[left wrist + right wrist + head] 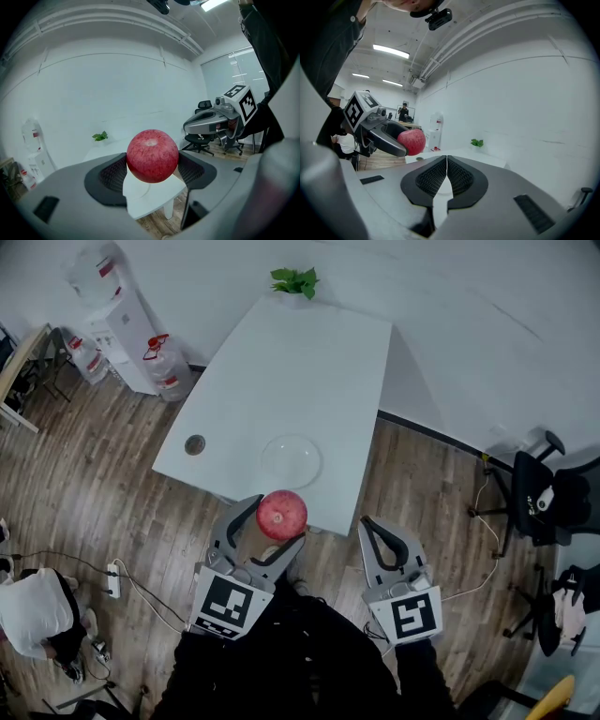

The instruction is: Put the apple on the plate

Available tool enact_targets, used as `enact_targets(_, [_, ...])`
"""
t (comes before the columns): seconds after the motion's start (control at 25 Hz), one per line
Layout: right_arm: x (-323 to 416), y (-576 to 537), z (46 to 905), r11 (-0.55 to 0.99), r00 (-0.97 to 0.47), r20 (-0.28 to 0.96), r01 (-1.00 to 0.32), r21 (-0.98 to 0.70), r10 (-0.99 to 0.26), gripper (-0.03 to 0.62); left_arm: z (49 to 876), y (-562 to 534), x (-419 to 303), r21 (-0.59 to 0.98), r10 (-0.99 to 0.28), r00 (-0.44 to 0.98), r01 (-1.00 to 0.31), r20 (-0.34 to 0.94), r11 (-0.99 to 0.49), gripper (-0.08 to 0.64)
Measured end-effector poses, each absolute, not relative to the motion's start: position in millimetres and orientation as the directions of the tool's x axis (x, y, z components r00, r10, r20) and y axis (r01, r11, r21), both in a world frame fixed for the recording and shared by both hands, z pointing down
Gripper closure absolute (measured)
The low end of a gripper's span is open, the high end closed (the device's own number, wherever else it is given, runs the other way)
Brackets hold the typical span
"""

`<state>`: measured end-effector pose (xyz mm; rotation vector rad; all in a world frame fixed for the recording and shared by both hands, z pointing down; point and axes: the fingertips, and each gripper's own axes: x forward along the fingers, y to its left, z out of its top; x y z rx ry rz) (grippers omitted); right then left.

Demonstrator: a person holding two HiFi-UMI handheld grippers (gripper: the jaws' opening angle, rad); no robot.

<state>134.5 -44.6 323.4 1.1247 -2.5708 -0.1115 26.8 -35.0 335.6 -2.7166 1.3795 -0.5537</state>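
One red apple [281,514] is hanging in the air between the two fingers [110,176] of the left gripper [277,521]. The fingers are pressing on its sides, one padded finger on each flank, spread only as wide as the fruit. The apple is hovering over the near edge of the one white table [300,371], just short of the single clear glass plate [291,462] and not touching it; the plate is lying bare on the table near that edge. The right gripper [370,524] is hovering beside the left one, off the table's near right corner, and its two fingers [431,178] are resting fully together with nothing between them. One small round dark thing [195,444] is lying near the table's left corner, and one green leafy plant [295,281] is standing at the far end by the wall. Past the table's left side, one water dispenser [122,329] is standing against the wall and carrying one jug [94,273] on top, while two more jugs [167,362] are standing on the wooden floor [84,484] next to it. One black office chair [544,498] is standing at the right, one power strip [113,579] is lying on the floor at the left, and one person [37,610] in a white top is showing at the lower left edge.
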Motion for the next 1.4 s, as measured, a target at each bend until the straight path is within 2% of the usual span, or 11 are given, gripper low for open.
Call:
enact_targets(0.24, [122,-68,321,0.666,-0.613,0.268,-0.718,0.202,-0.743,0.551,332,-62,16,-0.162,-0.780,0.547,-0.777,0.303,-0.608,0.209])
enact_targets(0.52, [103,-101,321,0.641,-0.583,0.282,-0.741,0.199,-0.762,0.551,336,-98,-1,-0.192,-0.747,0.591,-0.730,0.306,-0.656,0.209])
enact_targets(0.64, [94,-115,322,0.630,-0.572,0.279,-0.750,0.204,-0.771,0.551,337,-113,-9,-0.151,-0.745,0.587,-0.744,0.317,-0.651,0.207])
enact_targets(0.84, [81,-133,324,0.608,-0.546,0.290,-0.767,0.204,-0.786,0.551,344,-134,-20,-0.208,-0.707,0.635,-0.680,0.310,-0.703,0.209])
enact_targets(1.4, [49,-172,329,0.554,-0.478,0.319,-0.803,0.219,-0.818,0.551,367,-183,-52,-0.162,-0.651,0.685,-0.638,0.329,-0.753,0.209])
